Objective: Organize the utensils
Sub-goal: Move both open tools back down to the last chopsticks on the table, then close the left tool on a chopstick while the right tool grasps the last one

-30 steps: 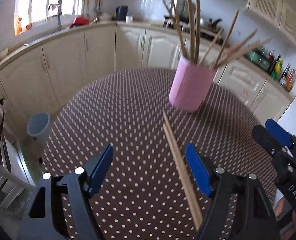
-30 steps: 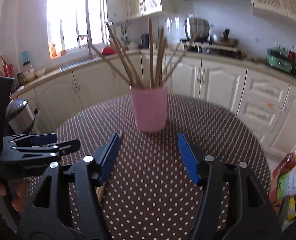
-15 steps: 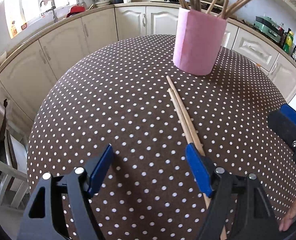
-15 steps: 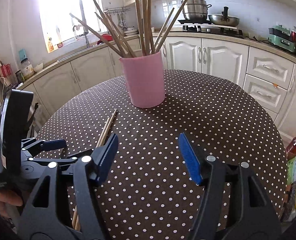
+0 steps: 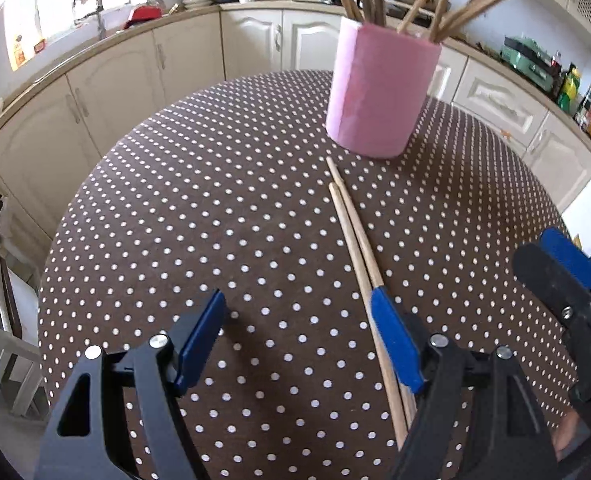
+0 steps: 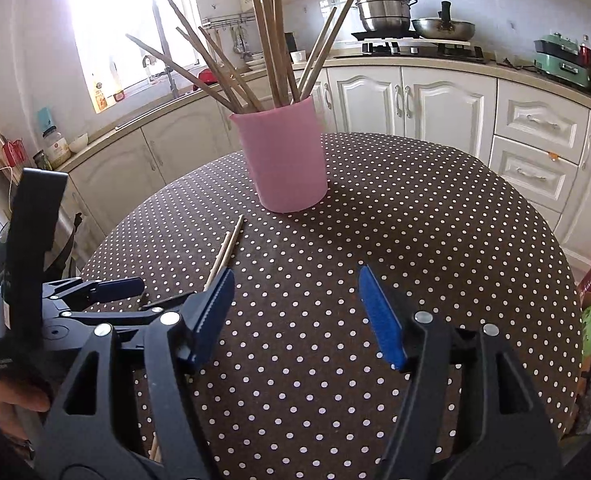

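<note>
A pink cup point(image 5: 383, 92) full of several wooden chopsticks stands at the far side of the round dotted table point(image 5: 215, 200). Two loose chopsticks point(image 5: 355, 240) lie side by side in front of it, pointing at the cup. My left gripper point(image 5: 295, 300) is open just above the cloth, and the pair runs under its right finger point(image 5: 393, 340). In the right wrist view the cup point(image 6: 287, 160) is ahead and the loose pair point(image 6: 227, 248) lies left of my open, empty right gripper point(image 6: 295, 280). The left gripper point(image 6: 115, 288) shows there too.
Cream cabinets curve around the table. A stove with pots point(image 6: 383, 12) is at the back and bottles point(image 5: 587, 108) line the right counter. A white chair point(image 5: 3, 344) stands at the left of the table. A hand point(image 6: 7, 396) holds the left gripper's handle.
My left gripper has dropped towards the table and tilted down, so the loose chopsticks now run under its right finger. The right gripper sank a little.
</note>
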